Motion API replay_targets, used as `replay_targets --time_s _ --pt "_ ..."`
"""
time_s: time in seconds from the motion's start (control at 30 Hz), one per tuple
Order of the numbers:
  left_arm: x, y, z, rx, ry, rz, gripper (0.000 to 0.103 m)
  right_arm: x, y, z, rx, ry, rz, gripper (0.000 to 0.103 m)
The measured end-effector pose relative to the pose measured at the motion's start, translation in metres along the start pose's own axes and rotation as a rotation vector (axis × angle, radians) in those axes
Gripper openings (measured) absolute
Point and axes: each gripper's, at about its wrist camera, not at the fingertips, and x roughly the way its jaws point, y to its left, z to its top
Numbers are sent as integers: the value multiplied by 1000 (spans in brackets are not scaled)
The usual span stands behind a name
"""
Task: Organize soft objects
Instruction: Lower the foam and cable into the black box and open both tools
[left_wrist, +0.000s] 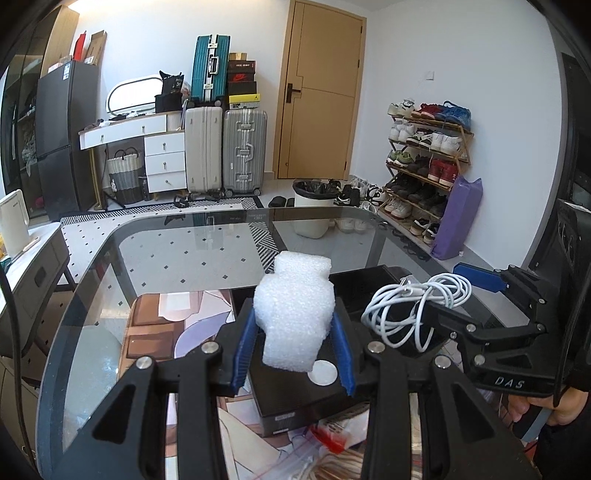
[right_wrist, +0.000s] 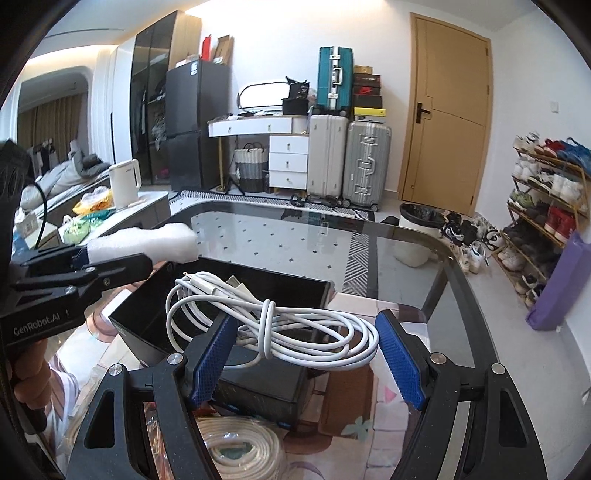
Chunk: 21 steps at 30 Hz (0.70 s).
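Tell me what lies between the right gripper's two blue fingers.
The bundled white charging cable lies across the gap of the right gripper, above an open black box, in the right wrist view.

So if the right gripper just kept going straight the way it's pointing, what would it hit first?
The right gripper already has the white cable bundle between its fingers. Straight ahead lies the open black box, probably its far wall, though depth is hard to judge.

— Where do the wrist cameras look from?
— Each sits close behind its own fingers, facing across the glass table (left_wrist: 110, 266) toward the door (right_wrist: 447, 122).
— Shared?
— Both see the black box (right_wrist: 155, 314), suitcases and shoe rack.
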Motion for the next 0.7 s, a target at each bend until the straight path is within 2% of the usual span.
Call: replay_targets --time_s 0.13,0.23,0.57,0.7 --pt "7 6 3 -15 12 -6 37 12 6 1 -31 6 -7 78" --pt "9 11 3 -27 13 -14 37 18 10 0 -24 18 42 78" --pt "14 16 6 -35 17 -50 37 38 21 0 -82 37 72 79" --pt "16 12 7 -19 16 -67 37 40 24 -6 -91 33 57 92"
